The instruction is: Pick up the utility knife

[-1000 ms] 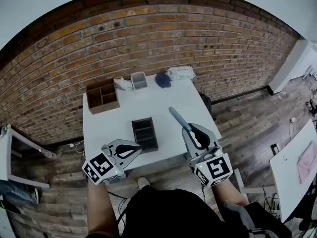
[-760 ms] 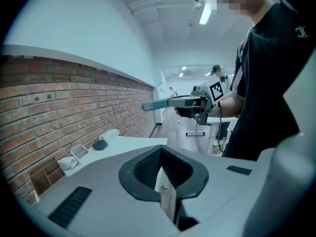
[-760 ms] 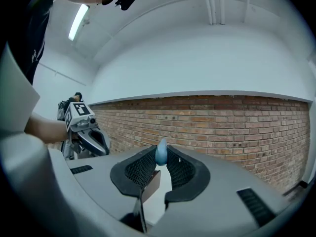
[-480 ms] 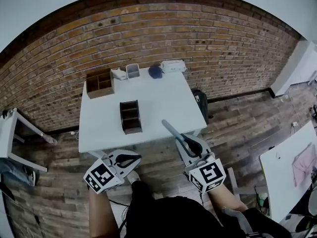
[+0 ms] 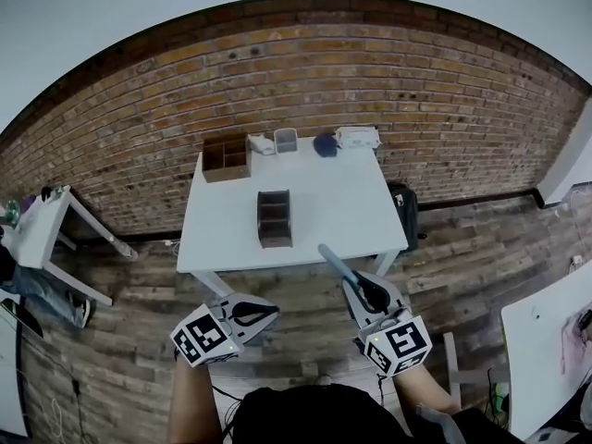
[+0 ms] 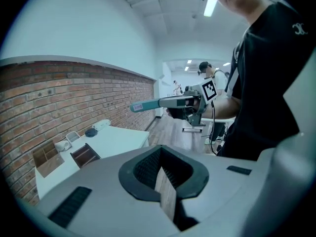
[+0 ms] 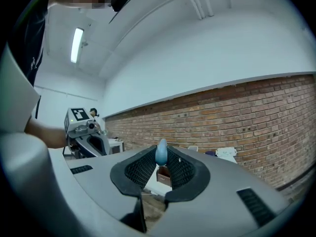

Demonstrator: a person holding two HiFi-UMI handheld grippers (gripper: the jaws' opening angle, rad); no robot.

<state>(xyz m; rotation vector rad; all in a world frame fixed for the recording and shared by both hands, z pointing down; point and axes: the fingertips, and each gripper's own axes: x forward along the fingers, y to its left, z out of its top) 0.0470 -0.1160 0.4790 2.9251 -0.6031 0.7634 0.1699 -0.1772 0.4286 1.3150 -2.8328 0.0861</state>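
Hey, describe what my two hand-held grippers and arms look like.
Both the left hand-held gripper and the right hand-held gripper are light grey shells with black ribbed pads lining the jaws. Each carries a white cube with black square markers. The person wears a black short-sleeved top.

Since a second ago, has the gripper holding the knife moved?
Yes. The right gripper with the utility knife has backed off the near edge of the table, toward the person.

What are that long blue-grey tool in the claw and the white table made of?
Long blue-grey utility knife: probably matte plastic, evenly coloured without glints. White rectangular table: smooth flat top, likely painted or laminated board; its core doesn't show.
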